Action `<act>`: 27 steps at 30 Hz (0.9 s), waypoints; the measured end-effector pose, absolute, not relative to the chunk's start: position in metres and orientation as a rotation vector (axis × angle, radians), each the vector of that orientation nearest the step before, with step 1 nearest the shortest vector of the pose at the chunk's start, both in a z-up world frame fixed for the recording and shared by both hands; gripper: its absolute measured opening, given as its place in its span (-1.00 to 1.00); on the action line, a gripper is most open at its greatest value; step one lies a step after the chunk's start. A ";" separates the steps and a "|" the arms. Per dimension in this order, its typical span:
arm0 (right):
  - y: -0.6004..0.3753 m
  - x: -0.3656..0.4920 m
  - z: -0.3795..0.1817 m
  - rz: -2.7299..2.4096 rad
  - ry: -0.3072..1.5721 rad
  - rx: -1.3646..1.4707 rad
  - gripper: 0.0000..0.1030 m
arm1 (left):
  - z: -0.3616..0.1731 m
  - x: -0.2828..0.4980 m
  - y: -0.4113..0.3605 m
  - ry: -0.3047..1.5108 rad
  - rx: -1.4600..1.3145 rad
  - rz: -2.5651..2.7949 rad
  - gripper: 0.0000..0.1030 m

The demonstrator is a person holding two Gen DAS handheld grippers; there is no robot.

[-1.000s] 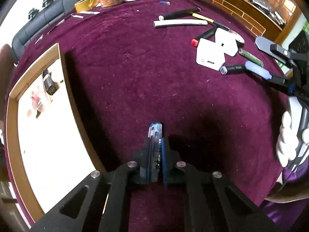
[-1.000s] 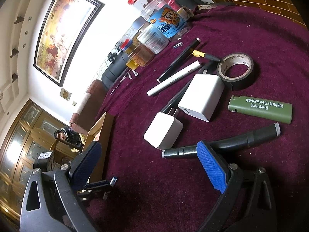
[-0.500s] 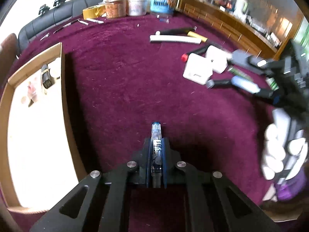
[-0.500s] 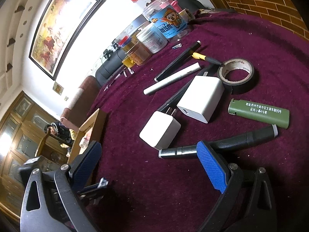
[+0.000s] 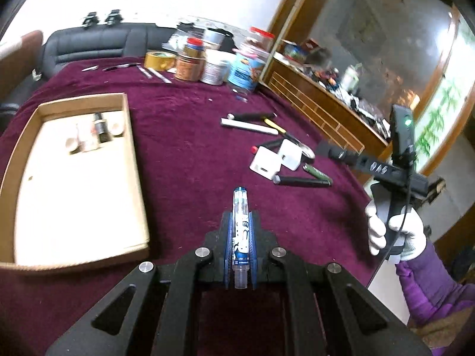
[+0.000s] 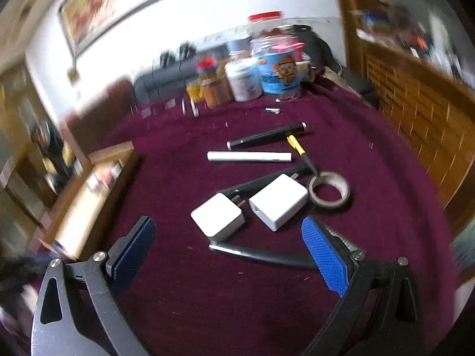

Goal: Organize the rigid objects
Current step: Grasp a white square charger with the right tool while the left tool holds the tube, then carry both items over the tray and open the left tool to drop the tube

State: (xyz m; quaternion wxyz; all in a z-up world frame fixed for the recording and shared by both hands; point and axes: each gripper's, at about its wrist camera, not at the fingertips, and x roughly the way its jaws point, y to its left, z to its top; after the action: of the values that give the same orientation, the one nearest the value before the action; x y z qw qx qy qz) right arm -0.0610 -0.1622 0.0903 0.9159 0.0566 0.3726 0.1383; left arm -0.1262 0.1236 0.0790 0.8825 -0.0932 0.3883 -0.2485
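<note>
My left gripper (image 5: pixel 240 225) is shut on a clear blue pen (image 5: pixel 241 207) and holds it above the purple cloth, right of the cardboard tray (image 5: pixel 130 160). The tray holds several small items (image 5: pixel 95 129). My right gripper (image 6: pixel 228 246) is open and empty above a black pen (image 6: pixel 261 254); in the left wrist view it shows at the right (image 5: pixel 332 149). Beyond it lie two white chargers (image 6: pixel 218 215) (image 6: pixel 277 201), a tape roll (image 6: pixel 328 190), a white marker (image 6: pixel 249 156), a black marker (image 6: pixel 267 138) and a green lighter (image 5: pixel 316 172).
Jars and tins (image 5: pixel 219 62) and a yellow tape roll (image 5: pixel 158 59) stand at the table's far edge. A black sofa (image 5: pixel 89 47) lies behind. A wooden cabinet (image 5: pixel 326 103) runs along the right. The tray also shows in the right wrist view (image 6: pixel 89 195).
My left gripper has risen and tilted up with the pen, so the tray is in fuller view. My right gripper has lifted and swung to face the chargers and black pen.
</note>
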 end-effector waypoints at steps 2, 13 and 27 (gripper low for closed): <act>-0.143 -0.053 0.085 0.317 0.803 0.024 0.93 | 0.076 -0.128 0.133 0.805 -0.232 -0.494 -0.85; -0.122 0.007 0.037 0.232 1.064 0.231 0.92 | 0.074 -0.139 0.189 0.790 -0.322 -0.369 -0.85; -0.121 0.002 0.038 0.125 1.050 0.294 0.18 | 0.067 -0.120 0.238 0.788 -0.394 -0.320 -0.85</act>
State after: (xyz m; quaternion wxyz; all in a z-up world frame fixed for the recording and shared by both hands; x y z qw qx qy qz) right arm 0.0024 -0.1210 0.0381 0.8532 0.1397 0.4990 0.0595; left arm -0.1201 0.2383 0.0674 0.8921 -0.1898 0.3799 -0.1541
